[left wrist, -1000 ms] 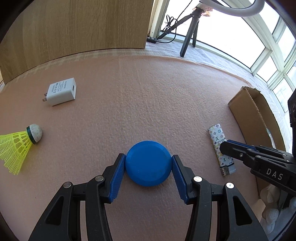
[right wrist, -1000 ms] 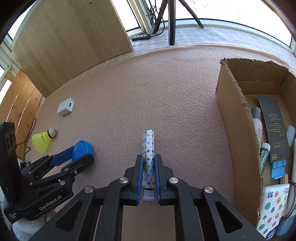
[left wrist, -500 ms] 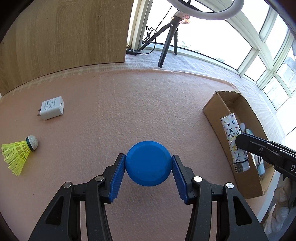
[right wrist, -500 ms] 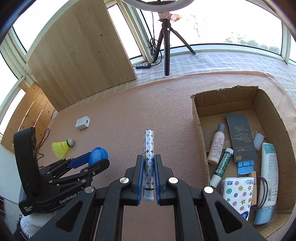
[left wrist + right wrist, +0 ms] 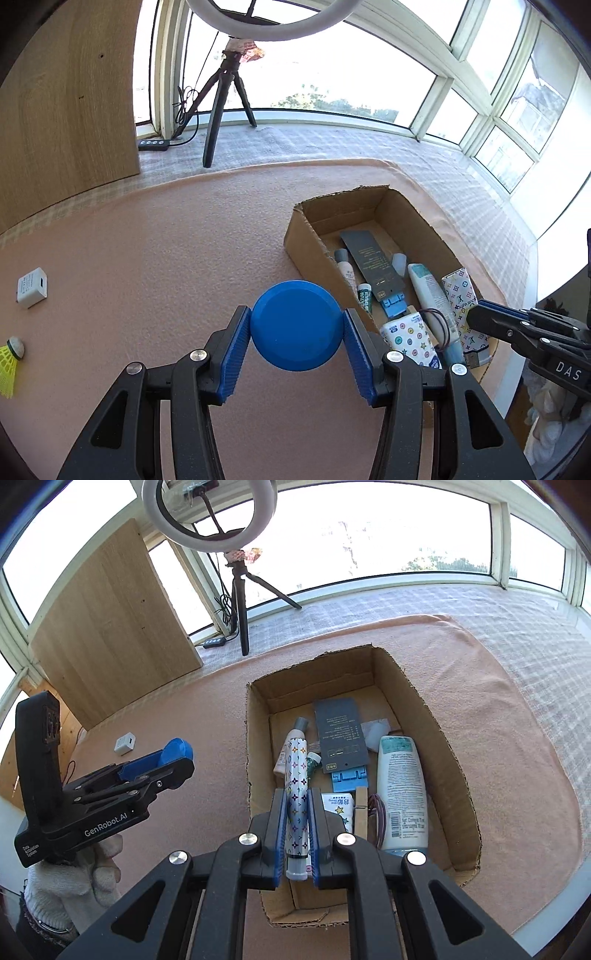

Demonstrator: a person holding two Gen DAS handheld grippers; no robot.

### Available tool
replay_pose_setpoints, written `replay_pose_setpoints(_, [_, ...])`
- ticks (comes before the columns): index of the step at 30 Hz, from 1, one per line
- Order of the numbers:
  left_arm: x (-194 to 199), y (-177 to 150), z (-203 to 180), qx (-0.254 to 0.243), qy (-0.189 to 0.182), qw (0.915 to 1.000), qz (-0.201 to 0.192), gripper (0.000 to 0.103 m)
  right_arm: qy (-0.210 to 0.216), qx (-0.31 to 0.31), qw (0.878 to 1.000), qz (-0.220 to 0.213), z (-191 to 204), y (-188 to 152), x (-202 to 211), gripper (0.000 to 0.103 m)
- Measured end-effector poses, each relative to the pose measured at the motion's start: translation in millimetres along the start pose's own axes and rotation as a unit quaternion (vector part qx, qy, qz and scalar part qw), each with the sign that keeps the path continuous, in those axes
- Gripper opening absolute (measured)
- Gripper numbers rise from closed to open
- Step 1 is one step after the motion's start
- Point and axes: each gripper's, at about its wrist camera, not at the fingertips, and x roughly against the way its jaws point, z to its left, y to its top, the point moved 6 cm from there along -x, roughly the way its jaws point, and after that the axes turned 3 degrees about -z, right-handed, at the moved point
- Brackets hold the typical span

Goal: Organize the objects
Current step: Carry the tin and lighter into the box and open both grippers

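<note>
The one cardboard box [image 5: 456, 775] lies directly below the right gripper [image 5: 297, 830], which pinches one patterned lighter [image 5: 298, 775] with its long axis along the fingers, while the left gripper [image 5: 295, 354], farther left of the box, clamps one blue disc [image 5: 296, 324].

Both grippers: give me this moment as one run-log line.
left gripper: shut on blue disc, beside box | right gripper: shut on patterned lighter, over cardboard box
</note>
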Motion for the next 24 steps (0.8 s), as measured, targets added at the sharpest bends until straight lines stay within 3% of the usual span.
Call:
replay_pose_setpoints(12, [-40,27,-73,-0.052,-0.013,0.9986,0.005,0.054,-0.024,-0.038,0.999,-0.001,-61,-10,14,0.01])
replay_pose_setpoints(22, [-64,45,-101,-0.067,-0.021,0.9975,0.012,0.054,-0.01,-0.038,0.999,0.003,-70,-9,13,0.011])
replay_pose_setpoints(24, [-67,46,-102,-0.057,-0.024,0.9979,0.02,0.06,0.001,-0.04,0.999,0.008,-67,-10,13,0.018])
